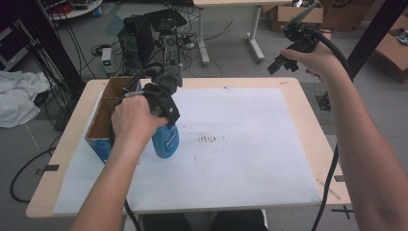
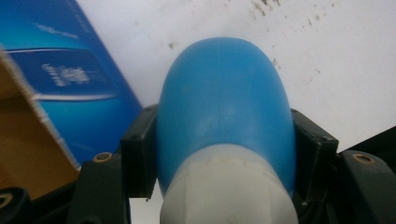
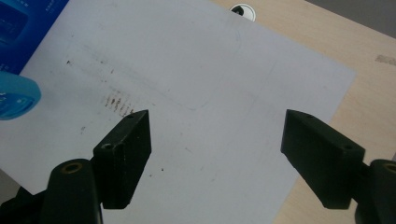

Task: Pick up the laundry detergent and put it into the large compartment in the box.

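A blue bottle (image 1: 166, 142) with a white cap hangs above the white sheet (image 1: 240, 144), just right of the open blue cardboard box (image 1: 103, 122). My left gripper (image 1: 168, 126) is shut on it; in the left gripper view both black pads press the sides of the blue bottle (image 2: 224, 112) near its white cap, bottom end pointing away. My right gripper (image 1: 284, 62) is held high over the table's far right corner, and in its own view my right gripper (image 3: 217, 140) stands open with nothing between its pads. The blue bottle's (image 3: 16, 98) end shows at that view's left edge.
The white sheet (image 3: 196, 84) covers most of the wooden table (image 1: 308, 125) and carries small dark marks (image 1: 211, 139) near its middle. Beyond the table stand computer towers (image 1: 144, 38), cables, a desk leg (image 1: 255, 33) and cardboard boxes (image 1: 394, 48).
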A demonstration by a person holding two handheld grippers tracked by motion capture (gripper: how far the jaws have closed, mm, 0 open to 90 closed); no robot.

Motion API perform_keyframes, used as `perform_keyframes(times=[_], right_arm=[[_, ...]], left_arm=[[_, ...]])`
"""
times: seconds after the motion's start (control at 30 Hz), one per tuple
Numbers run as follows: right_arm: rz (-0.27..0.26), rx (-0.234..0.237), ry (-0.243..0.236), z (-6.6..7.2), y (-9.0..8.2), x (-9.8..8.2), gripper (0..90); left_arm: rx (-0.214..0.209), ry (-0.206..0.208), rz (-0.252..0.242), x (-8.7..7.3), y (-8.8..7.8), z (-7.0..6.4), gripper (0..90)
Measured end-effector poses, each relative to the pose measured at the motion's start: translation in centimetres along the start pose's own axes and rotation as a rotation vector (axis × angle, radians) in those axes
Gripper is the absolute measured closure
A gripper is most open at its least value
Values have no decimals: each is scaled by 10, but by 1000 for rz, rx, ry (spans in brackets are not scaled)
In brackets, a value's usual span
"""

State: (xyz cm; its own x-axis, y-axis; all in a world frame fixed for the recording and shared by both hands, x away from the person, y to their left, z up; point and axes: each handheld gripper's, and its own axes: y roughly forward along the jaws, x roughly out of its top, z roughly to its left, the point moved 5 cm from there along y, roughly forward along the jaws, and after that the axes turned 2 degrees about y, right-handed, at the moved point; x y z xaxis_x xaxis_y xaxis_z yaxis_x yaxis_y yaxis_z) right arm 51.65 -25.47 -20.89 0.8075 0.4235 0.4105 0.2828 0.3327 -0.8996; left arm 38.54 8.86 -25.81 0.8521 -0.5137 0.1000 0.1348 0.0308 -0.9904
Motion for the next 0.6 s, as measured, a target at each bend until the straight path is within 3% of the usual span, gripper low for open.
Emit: perform_keyframes(times=[0.23,0.43,0.6], right_arm=[[-1,2,-4,1,0,1,248],[1,0,-1,0,1,1,248],[4,-2,-3,0,2,3,248]], left_arm=[[11,-72,-29,-2,-36,19,382],[-9,-168,-54,-4,-66,41,383],[11,-254,-50,-6,-82,58,383]])
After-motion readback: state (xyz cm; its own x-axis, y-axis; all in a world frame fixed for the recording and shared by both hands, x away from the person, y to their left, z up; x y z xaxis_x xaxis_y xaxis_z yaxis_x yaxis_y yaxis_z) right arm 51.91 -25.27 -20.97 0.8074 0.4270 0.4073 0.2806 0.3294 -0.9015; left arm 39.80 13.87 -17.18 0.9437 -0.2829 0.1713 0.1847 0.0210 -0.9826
